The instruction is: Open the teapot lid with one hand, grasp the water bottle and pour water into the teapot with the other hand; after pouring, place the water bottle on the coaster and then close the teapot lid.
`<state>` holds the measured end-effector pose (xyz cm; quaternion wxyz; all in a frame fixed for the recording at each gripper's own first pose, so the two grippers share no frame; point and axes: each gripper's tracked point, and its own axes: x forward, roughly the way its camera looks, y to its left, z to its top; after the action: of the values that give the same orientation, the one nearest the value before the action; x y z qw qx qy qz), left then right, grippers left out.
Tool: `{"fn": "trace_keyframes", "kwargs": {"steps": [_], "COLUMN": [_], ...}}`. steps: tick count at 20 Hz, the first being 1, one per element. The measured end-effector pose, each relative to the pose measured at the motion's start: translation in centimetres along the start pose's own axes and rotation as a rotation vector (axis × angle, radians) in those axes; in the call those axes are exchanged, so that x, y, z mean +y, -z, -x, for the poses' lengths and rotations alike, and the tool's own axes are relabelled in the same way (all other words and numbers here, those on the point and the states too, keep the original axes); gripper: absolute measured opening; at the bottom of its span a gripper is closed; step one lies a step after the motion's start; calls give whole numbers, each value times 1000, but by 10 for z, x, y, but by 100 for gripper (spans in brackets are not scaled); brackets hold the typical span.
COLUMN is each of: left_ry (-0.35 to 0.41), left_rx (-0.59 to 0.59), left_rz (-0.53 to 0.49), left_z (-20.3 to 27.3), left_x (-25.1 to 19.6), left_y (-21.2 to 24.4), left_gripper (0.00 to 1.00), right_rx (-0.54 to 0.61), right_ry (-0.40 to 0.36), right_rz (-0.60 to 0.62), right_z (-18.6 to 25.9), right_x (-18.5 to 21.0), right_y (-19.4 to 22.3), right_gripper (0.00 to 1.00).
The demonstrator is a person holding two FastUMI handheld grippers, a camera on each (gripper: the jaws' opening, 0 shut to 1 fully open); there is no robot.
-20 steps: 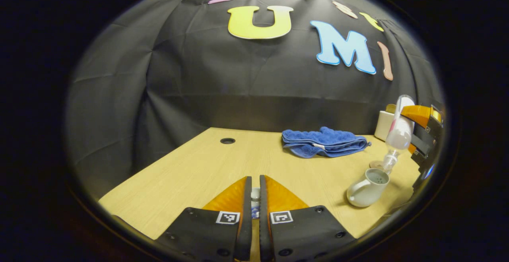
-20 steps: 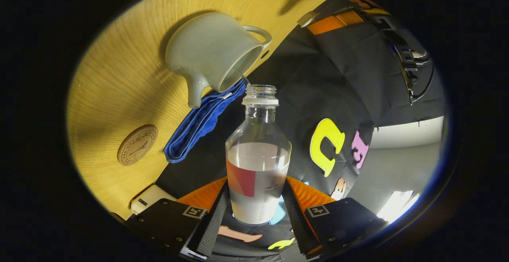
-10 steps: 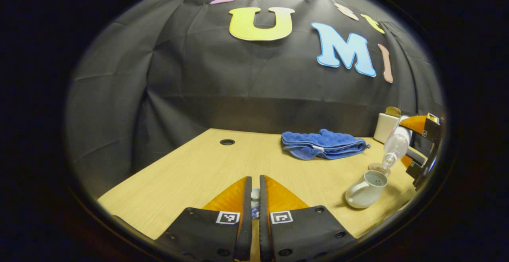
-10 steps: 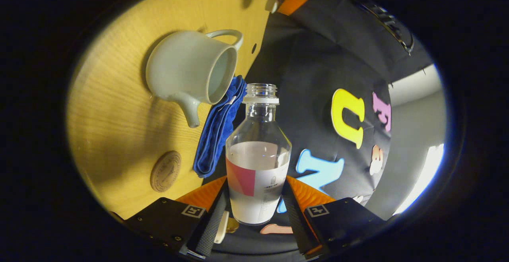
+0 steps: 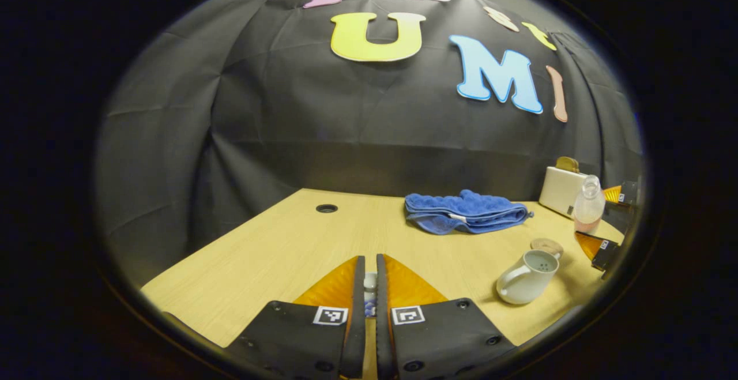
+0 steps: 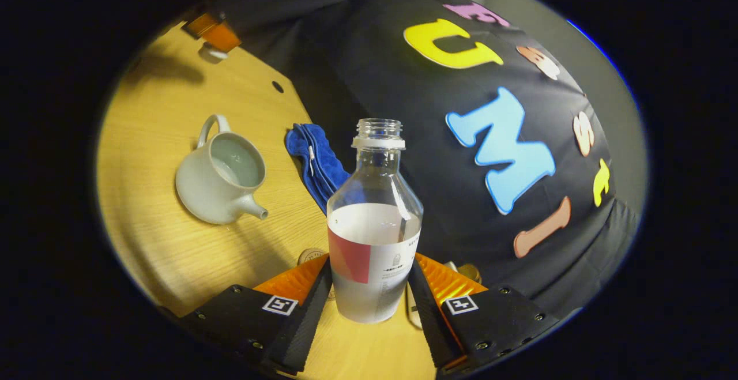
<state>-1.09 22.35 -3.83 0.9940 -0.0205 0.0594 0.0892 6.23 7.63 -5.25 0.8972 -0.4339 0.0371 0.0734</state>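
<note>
The white teapot (image 6: pixel 222 179) stands open on the wooden table (image 6: pixel 173 253), with water showing inside it. My right gripper (image 6: pixel 372 270) is shut on the clear water bottle (image 6: pixel 375 224), which is upright, uncapped and about half full. The cork coaster (image 6: pixel 310 255) peeks out just left of the bottle's base. From the left gripper view, the bottle (image 5: pixel 588 210) hangs behind the coaster (image 5: pixel 546 246) and right of the teapot (image 5: pixel 527 276). My left gripper (image 5: pixel 370 262) is shut on the small white teapot lid (image 5: pixel 370 281), held over the table well left of the teapot.
A folded blue towel (image 5: pixel 464 211) lies at the back of the table, beyond the teapot. A white box (image 5: pixel 562 190) stands at the back right against the black cloth wall. A round cable hole (image 5: pixel 326 208) sits at the back left.
The bottle has swung from tipped over the teapot's mouth to upright and moved away to the right, toward the coaster. The left gripper and the lid have stayed put.
</note>
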Motion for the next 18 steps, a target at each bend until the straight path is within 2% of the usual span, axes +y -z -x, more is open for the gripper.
{"fn": "trace_keyframes", "kwargs": {"steps": [6,9,12,18], "left_ry": [73,136,186,251], "left_rx": [-41,-54,-72,-85], "left_rz": [14,42,46,36], "left_z": [7,10,13,16], "left_x": [-33,-61,-88,-134], "left_y": [-20,-33,-46,-61], "left_gripper": [14,14,14,14], "right_rx": [6,15,29,39], "right_ry": [-49,-62,-70,-119], "right_rz": [-459,-633,-728,-839], "right_z": [14,16,16,12], "right_x": [-15,-19,-18,-8], "right_y": [19,31,45,57], "right_gripper": [78,78,77,77]}}
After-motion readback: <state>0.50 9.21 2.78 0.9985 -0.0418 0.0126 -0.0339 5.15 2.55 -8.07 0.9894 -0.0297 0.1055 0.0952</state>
